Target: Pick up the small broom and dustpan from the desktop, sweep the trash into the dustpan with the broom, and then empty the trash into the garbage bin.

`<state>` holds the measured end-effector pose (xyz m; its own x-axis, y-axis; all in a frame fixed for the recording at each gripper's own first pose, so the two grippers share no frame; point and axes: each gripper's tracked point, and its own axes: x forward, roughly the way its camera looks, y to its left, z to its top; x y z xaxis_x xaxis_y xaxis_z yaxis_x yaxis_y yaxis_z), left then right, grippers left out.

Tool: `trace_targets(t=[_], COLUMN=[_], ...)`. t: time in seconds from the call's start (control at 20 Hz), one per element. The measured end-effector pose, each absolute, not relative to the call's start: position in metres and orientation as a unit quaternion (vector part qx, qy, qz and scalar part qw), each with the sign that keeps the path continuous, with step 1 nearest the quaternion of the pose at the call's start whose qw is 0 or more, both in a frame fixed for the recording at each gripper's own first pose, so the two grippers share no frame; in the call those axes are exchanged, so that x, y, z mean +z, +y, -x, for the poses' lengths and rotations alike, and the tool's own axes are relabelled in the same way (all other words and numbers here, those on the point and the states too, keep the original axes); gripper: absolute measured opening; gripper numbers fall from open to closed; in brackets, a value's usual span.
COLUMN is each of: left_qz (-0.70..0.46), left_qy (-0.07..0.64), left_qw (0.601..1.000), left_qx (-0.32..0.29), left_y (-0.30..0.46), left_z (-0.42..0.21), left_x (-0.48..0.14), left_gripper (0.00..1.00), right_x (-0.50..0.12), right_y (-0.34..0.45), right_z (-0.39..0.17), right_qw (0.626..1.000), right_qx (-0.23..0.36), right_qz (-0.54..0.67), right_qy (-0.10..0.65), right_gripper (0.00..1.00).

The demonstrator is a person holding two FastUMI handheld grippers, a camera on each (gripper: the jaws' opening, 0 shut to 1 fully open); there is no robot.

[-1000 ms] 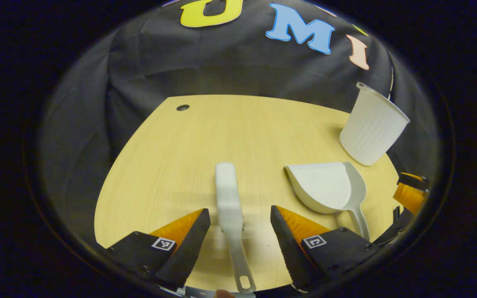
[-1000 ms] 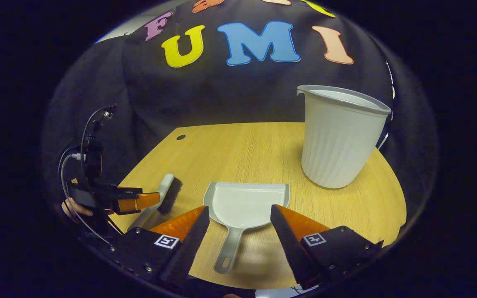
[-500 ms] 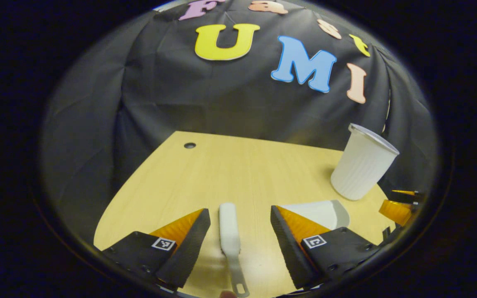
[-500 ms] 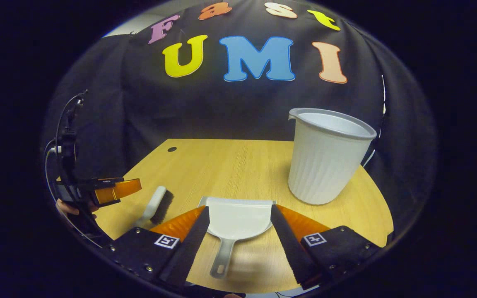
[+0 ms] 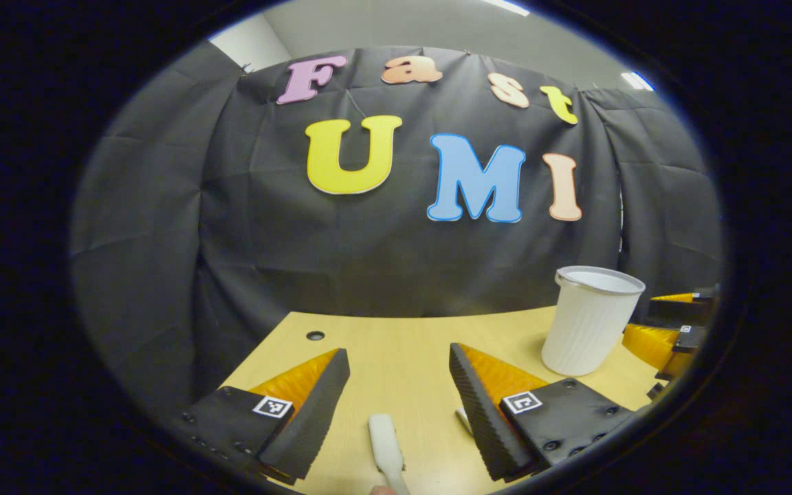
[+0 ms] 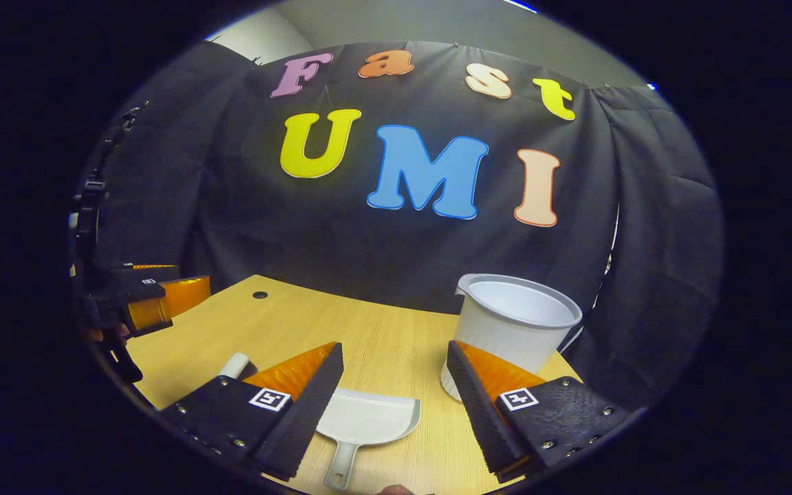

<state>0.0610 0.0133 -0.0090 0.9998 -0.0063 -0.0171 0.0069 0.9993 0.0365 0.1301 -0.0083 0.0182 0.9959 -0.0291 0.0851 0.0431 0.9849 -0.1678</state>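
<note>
A light wood-grain bench (image 6: 396,344) with a curved edge is carrying everything. A white ribbed garbage bin (image 6: 513,326) is standing upright on its far right part. A white dustpan (image 6: 367,423) is lying flat on the near part, its handle pointing toward the near edge. A white small broom (image 5: 386,443) is lying to its left. A small dark hole (image 5: 315,335) is sitting near the bench's far left corner.

Dim booth, ceiling lights, fisheye-warped edges
</note>
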Motion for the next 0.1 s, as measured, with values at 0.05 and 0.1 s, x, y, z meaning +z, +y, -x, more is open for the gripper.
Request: trace_targets(t=[0.05,0.1], left_qz=[-0.021,-0.023], left_qy=[0.002,-0.005], left_qw=[1.0,1.0], left_qx=[-0.005,-0.006], left_y=[0.0122,0.0111], left_z=[-0.0606,-0.0606], left_x=[-0.0051,-0.0009], left_gripper=[0.96,0.96], right_x=[0.0241,0.0287], right_y=[-0.0087,-0.0079], right_z=[-0.1295,-0.13], right_qw=[0.995,0.994], right_qx=[-0.023,-0.027], right_qz=[0.085,0.084], right_qy=[-0.051,-0.058], right_gripper=[0.95,0.95])
